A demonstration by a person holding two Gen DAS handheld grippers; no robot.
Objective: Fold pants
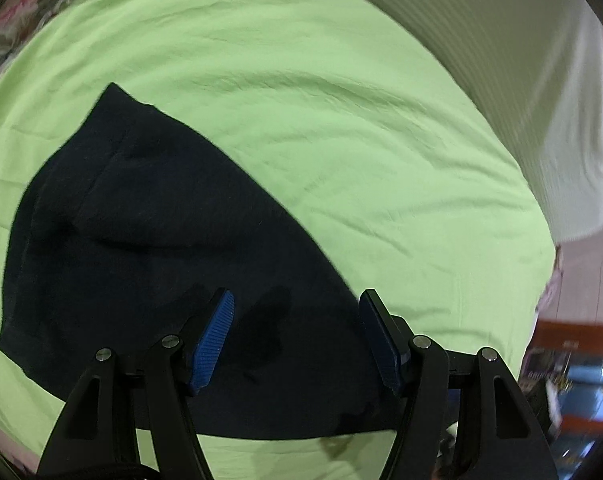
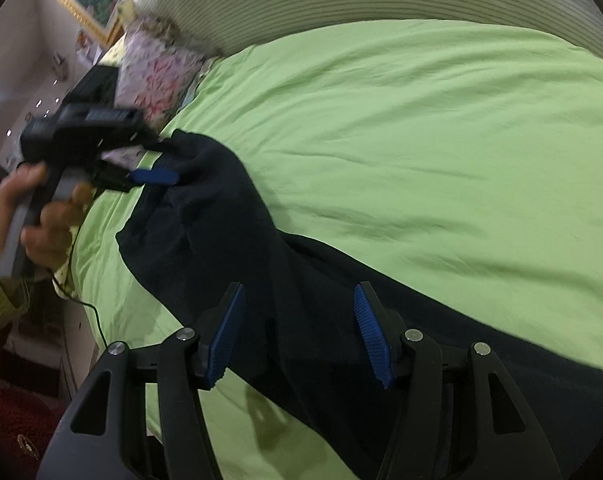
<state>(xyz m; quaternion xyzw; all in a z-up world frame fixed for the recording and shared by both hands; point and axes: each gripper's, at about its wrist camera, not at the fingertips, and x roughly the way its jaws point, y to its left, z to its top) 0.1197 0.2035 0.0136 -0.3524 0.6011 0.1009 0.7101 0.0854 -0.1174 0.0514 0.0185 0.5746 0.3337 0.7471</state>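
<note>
Left gripper (image 1: 297, 336): jaws apart, nothing clamped, tilted down. Right gripper (image 2: 299, 334): same. Left hand (image 2: 41, 216) at 9 o'clock in right wrist view.

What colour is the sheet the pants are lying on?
Light green sheet, plain with no pattern; clearest in the right wrist view.

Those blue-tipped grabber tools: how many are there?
2. The right gripper hovers open over the dark pants; the left gripper, held in a hand, is open at their far end.
</note>
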